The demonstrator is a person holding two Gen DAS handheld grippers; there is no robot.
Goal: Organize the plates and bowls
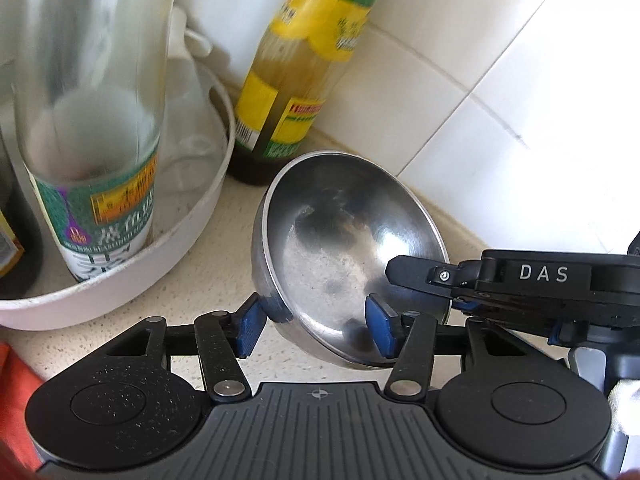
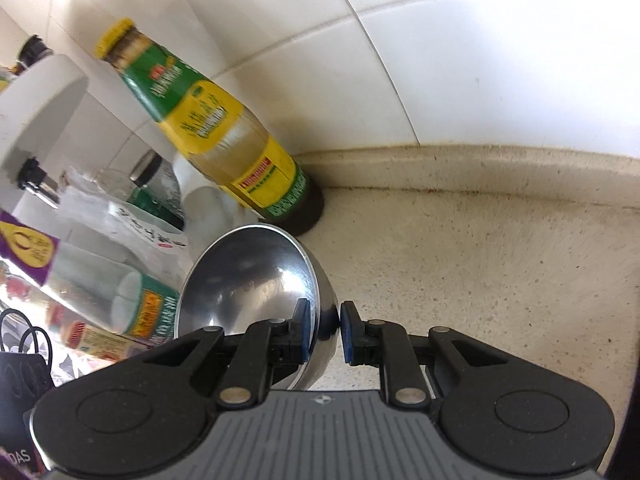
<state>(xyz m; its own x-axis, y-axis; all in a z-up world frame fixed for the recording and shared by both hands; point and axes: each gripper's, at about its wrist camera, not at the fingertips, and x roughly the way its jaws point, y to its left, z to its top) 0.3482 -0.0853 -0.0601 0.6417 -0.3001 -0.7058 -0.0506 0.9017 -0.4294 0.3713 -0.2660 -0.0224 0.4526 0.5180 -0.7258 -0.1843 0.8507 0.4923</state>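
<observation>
A small stainless steel bowl (image 1: 352, 248) is held tilted above the speckled counter (image 1: 216, 264), its inside facing the cameras. My left gripper (image 1: 316, 326) straddles the bowl's near rim, with one blue pad inside and one outside, and a gap shows on both sides. My right gripper (image 2: 324, 330) is shut on the bowl's rim (image 2: 256, 276), one pad inside and one on the outer wall. The right gripper's body also shows in the left wrist view (image 1: 520, 284), reaching in from the right.
A white round basin (image 1: 168, 248) at left holds a clear glass bottle (image 1: 96, 120) with a green label. A yellow and green sauce bottle (image 1: 296, 80) stands against the white tiled wall (image 1: 500, 80). More bottles and bags crowd the left in the right wrist view (image 2: 100, 272).
</observation>
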